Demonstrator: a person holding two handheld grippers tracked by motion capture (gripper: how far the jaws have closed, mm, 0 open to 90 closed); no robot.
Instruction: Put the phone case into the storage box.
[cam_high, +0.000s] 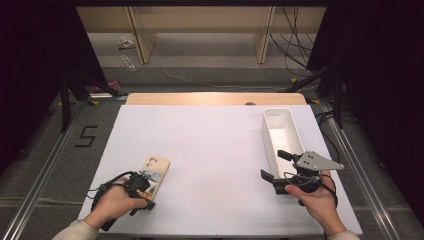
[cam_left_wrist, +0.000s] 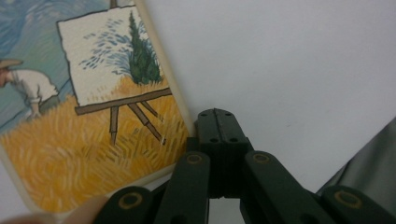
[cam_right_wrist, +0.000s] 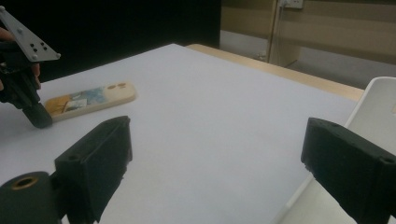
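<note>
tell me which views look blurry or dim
High view: dark edges, even light on the white table. Left gripper view: the phone case looks sharp, the fingertip at the bottom blurs. Right gripper view: dim, its own gripper soft and close.

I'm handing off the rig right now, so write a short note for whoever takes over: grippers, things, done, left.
Left gripper: jaws shut with nothing between them, tips at the near right corner of the phone case.
Right gripper: jaws open and empty, beside the near end of the white tray.
Phone case: lies flat, painted side up, on the white sheet, near left. Tray: far right, looks empty.
Done: nothing placed yet.
Left: probably pick up the case and put it in the tray.
</note>
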